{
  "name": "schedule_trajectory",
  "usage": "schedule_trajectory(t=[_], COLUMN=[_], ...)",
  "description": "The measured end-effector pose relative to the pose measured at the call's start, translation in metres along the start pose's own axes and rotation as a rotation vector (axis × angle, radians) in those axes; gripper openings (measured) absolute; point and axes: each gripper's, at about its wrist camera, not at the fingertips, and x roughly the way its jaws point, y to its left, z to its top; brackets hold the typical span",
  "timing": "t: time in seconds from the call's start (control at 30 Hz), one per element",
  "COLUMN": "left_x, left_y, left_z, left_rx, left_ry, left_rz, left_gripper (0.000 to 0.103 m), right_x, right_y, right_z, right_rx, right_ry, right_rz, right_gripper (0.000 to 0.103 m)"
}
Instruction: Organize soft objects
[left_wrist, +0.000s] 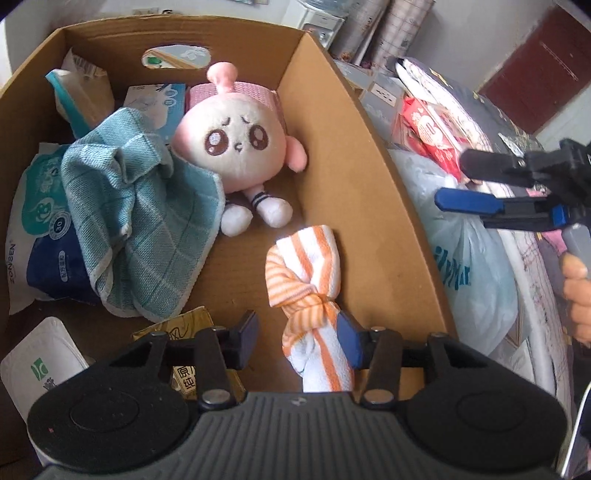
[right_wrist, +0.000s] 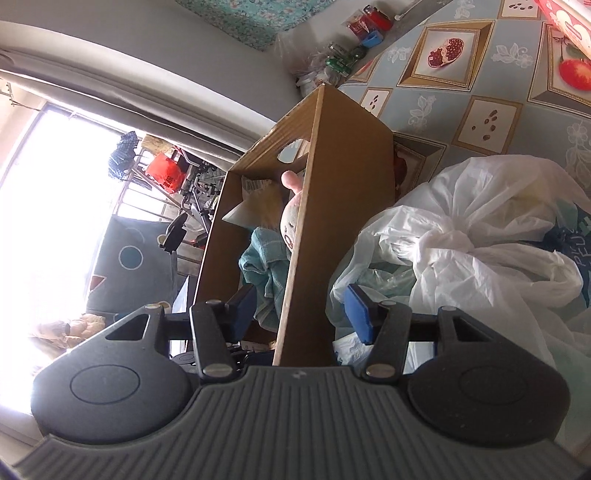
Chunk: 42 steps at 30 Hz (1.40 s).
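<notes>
Judged three hazards, taken from left to right. Expected the teal cloth (left_wrist: 140, 221), draped over the tissue packs (left_wrist: 40, 229) and against the plush doll (left_wrist: 236, 147) inside the cardboard box (left_wrist: 332, 147), to be dragged out of place if caught by a finger sweeping low. Expected the striped towel (left_wrist: 303, 280), lying knotted on the box floor near the right wall, to slip free on closing. Found it between the jaws of the left gripper (left_wrist: 299, 326), touching only the blue right-hand pad and clear of the black left-hand pad, so judged a shallow, one-sided pinch likely. Expected the right wall to be knocked or the box shifted by the right gripper (left_wrist: 452, 181), since shown in the right wrist view with that wall's edge lined up ahead of the gap between its fingers. Found the left gripper tilted steeply down into the box, jaws partly apart and clamped on nothing. Found the right gripper outside the box, above the white plastic bag (left_wrist: 472, 258), pointed gently downward toward the wall, jaws parted and empty, carried by a hand (left_wrist: 580, 295) at the far right edge.
</notes>
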Motion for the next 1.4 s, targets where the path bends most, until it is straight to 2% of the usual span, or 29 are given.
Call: schedule_trajectory(t=[0.17,0.27,0.4,0.6,0.67,0.73,0.9,1.03,1.2,1.3,1.4], left_x=[0.014,0.022,0.028,0.034,0.027,0.016,-0.013,-0.039,-0.067,-0.069,-0.063], left_y=[0.018,0.026,0.022,0.018,0.016,0.013,0.003,-0.017,-0.062,-0.101,-0.143], left_z=[0.008,0.010,0.012,0.014,0.014,0.013,0.005,-0.006,-0.022,-0.029,-0.038], left_rx=[-0.185,-0.281,-0.291,-0.316,-0.309,-0.304,-0.305,-0.277,-0.167,-0.067,0.047], left_ry=[0.019,0.040,0.055,0.035,0.009,-0.023,-0.109,-0.207,-0.336,-0.385,-0.420], left_rz=[-0.015,-0.062,-0.106,-0.087,-0.052,-0.031,-0.030,-0.025,-0.002,-0.012,-0.014], left_gripper=[0.033,0.034,0.033,0.035,0.037,0.046,0.062,0.063,0.064,0.064,0.064], right_x=[-0.004,-0.009,-0.017,-0.034,-0.042,-0.053,-0.084,-0.113,-0.148,-0.165,-0.173], right_y=[-0.003,-0.006,-0.011,-0.018,-0.020,-0.021,-0.019,-0.023,-0.037,-0.048,-0.060], right_z=[-0.001,-0.003,-0.007,-0.016,-0.018,-0.020,-0.025,-0.031,-0.040,-0.045,-0.049], right_rx=[0.008,0.014,0.019,0.032,0.032,0.024,-0.010,-0.034,-0.030,-0.044,-0.063], right_ry=[-0.012,-0.016,-0.025,-0.043,-0.051,-0.069,-0.132,-0.205,-0.286,-0.312,-0.300], right_rz=[0.003,0.000,-0.008,-0.022,-0.026,-0.029,-0.054,-0.088,-0.137,-0.195,-0.263], right_gripper=[0.053,0.053,0.053,0.053,0.053,0.054,0.064,0.070,0.072,0.072,0.072])
